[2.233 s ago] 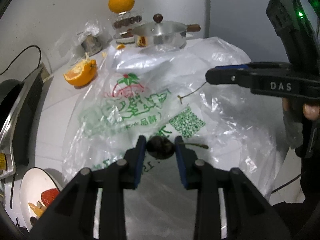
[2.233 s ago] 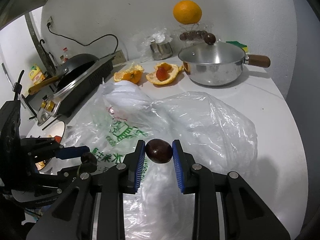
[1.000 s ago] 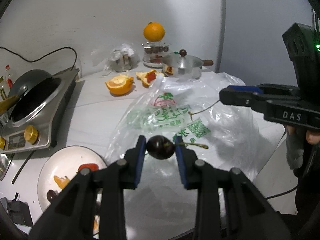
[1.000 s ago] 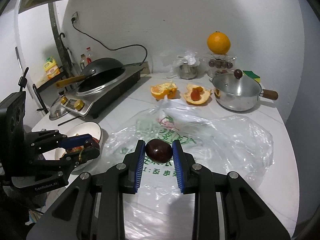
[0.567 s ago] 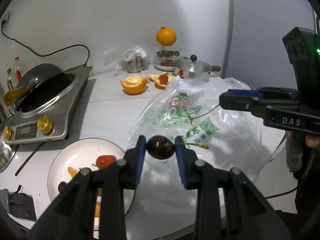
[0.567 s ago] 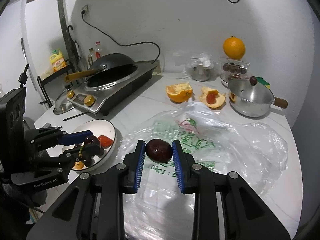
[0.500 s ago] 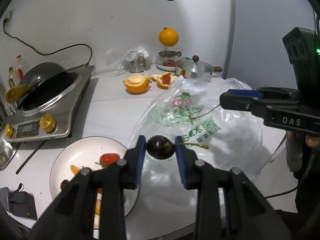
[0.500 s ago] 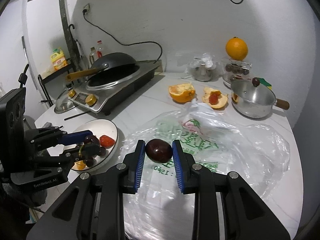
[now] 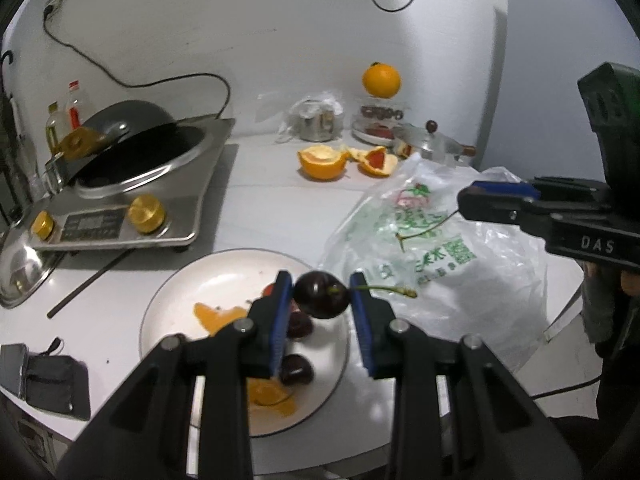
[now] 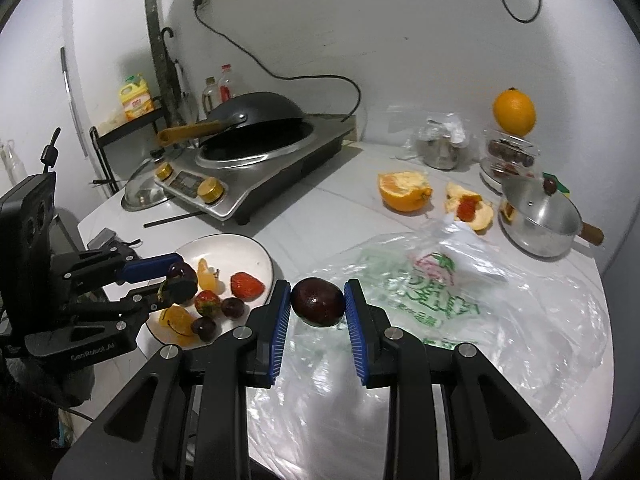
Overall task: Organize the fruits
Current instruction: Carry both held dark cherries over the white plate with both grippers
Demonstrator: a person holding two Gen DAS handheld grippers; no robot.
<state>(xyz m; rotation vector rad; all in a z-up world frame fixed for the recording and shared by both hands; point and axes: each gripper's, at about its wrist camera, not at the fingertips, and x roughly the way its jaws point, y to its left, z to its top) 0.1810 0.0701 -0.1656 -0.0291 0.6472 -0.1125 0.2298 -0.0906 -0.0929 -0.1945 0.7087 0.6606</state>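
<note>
- At nine o'clock of the white surface we see the round white ceramic plate holding strawberries and orange pieces.
- Our left gripper has its jaws clamped on a dark stemmed cherry, above the plate's three o'clock edge.
- Our right gripper has its jaws clamped on a second dark cherry, over the crumpled clear plastic bag.

Open counter between stove and bag

My way to the plate is free from above; the stove blocks behind it, the plastic bag crowds its right, fruit fills its near half.
</note>
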